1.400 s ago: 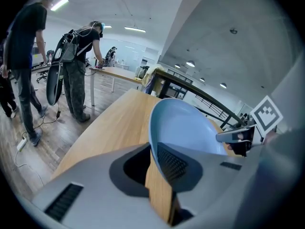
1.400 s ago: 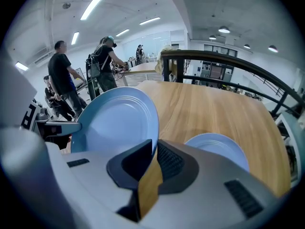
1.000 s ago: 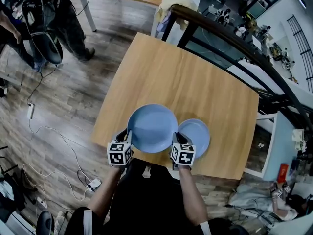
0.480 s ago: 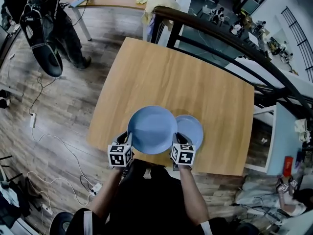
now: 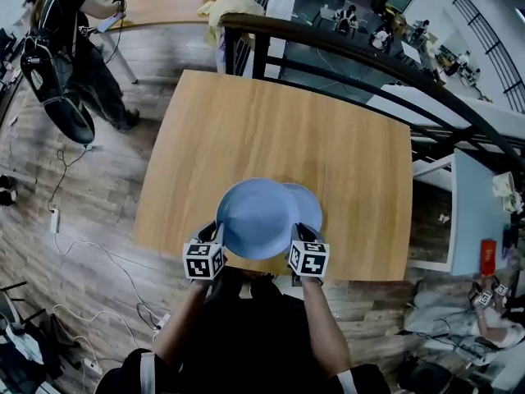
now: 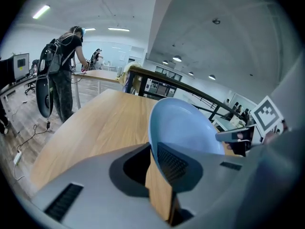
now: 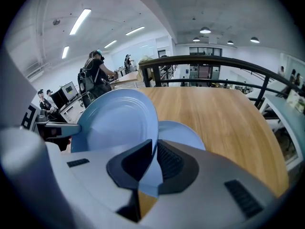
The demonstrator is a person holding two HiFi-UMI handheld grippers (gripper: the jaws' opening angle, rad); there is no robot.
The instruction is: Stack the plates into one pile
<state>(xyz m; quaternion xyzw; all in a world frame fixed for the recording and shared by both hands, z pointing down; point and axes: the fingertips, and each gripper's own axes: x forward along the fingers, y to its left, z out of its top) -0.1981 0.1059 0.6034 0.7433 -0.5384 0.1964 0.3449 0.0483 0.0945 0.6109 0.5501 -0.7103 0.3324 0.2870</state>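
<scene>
Two opposite edges of the big blue plate (image 5: 258,218) are pinched, one by your left gripper (image 5: 215,232), one by your right gripper (image 5: 295,235), holding it above the table (image 5: 287,121). Your head view shows the small plate (image 5: 313,208) as a crescent beneath; your right gripper view shows it lying flat. Both are round, glossy pale blue
</scene>
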